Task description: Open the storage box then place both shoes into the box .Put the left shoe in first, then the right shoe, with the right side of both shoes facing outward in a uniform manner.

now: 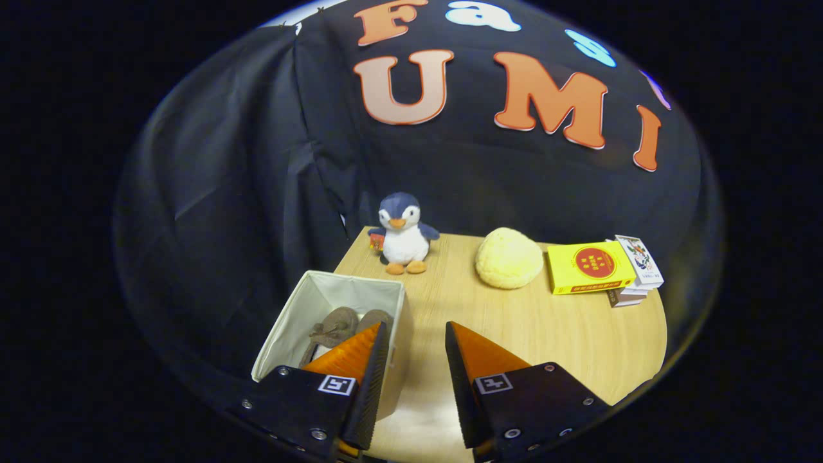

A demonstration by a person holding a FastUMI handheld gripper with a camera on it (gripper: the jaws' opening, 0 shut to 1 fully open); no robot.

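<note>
A white fabric storage box (pixel 302 308) stands open at the table's near left corner. Two brown shoes (pixel 341 325) lie side by side inside it, partly hidden behind my left finger (pixel 360 350). My gripper (pixel 416 331) hangs open above the table, just right of the box, with nothing between its fingers. The box's right wall lies beneath the left finger, and the right finger is over bare wood.
On the wooden table (pixel 546 334), a plush penguin (pixel 402 235) stands at the far edge, beyond the box. A pale yellow round cushion (pixel 508 257) lies to its right. Farther right, a yellow book (pixel 590 267) rests on a small stack of books (pixel 633 283).
</note>
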